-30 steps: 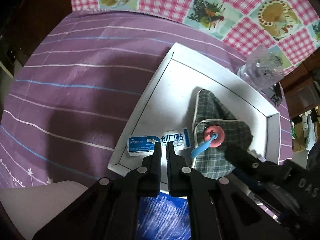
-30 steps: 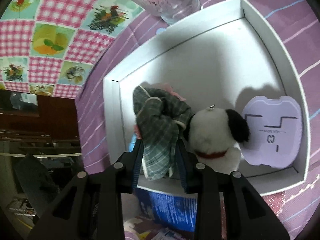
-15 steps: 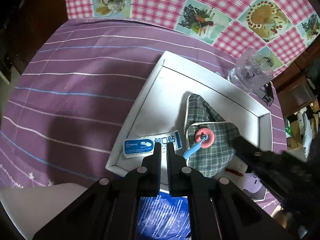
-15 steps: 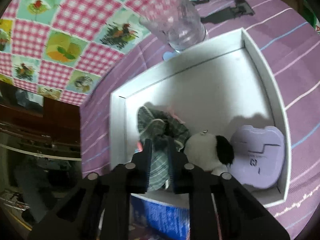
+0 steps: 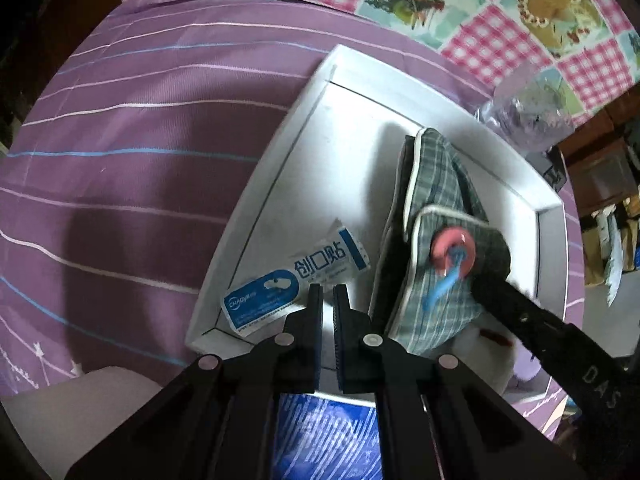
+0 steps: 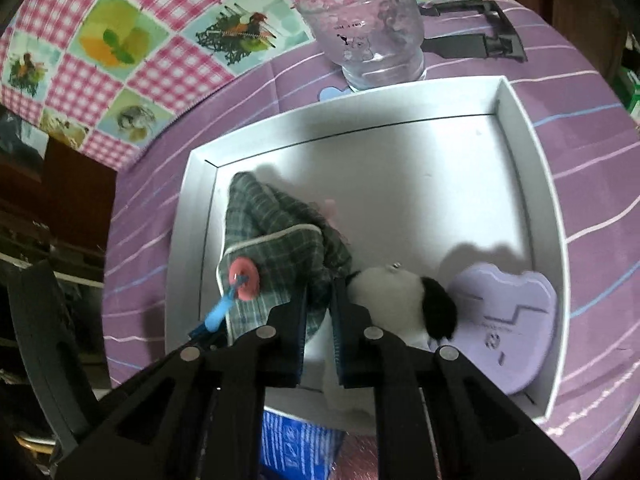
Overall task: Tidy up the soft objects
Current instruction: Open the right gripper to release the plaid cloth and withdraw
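Note:
A green plaid cloth (image 5: 436, 200) with a pink button (image 5: 452, 252) and a blue loop lies bunched in the white tray (image 5: 248, 224). My right gripper (image 6: 320, 292) is shut on the cloth's (image 6: 280, 216) near edge, and its black finger (image 5: 520, 316) reaches in from the right in the left wrist view. A white and black plush dog (image 6: 400, 292) sits just right of that grip. My left gripper (image 5: 328, 292) is shut and holds nothing; it hangs over the tray's near corner beside a blue and white plaster packet (image 5: 296, 280).
A lilac pad (image 6: 508, 316) lies in the tray's (image 6: 180, 248) right corner. A glass cup (image 6: 368, 36) and a black clip (image 6: 476, 40) stand behind the tray on the purple striped cloth. A blue printed packet (image 5: 328, 440) lies under the grippers.
My right gripper's jaws have closed on the plaid cloth and the wrist has rolled, so the buttoned flap now shows. My left gripper has sunk a little toward the tray.

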`<state>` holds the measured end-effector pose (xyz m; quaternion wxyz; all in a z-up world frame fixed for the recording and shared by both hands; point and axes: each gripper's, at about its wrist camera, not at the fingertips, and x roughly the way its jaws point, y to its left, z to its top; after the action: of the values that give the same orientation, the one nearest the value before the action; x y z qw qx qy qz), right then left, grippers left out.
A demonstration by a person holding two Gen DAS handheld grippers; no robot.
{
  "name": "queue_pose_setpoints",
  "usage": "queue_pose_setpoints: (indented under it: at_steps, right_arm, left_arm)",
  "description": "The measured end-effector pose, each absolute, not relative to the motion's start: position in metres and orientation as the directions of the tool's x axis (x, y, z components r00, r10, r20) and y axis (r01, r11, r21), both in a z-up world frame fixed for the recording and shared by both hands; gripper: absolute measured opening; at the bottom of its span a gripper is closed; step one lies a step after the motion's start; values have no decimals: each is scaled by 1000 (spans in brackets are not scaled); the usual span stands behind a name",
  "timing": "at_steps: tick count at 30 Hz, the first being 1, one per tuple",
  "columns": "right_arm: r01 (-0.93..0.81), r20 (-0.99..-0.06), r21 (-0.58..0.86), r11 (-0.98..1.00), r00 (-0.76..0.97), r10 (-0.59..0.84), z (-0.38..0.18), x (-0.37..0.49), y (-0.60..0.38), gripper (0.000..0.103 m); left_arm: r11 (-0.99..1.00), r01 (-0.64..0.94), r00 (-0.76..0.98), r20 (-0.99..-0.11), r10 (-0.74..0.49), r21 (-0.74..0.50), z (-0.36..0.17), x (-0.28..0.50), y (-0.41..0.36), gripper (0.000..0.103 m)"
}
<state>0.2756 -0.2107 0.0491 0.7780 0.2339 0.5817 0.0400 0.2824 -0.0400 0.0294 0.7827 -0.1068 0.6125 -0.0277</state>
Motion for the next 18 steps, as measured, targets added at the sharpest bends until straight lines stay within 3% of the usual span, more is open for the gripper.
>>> queue_pose_setpoints:
  at_steps: [18]
  right_arm:
    - [172,-862,450,876,339,376,99,248,-220,13]
  left_arm:
    - [981,-19,321,-930,-178,-194,77,254,-49,4]
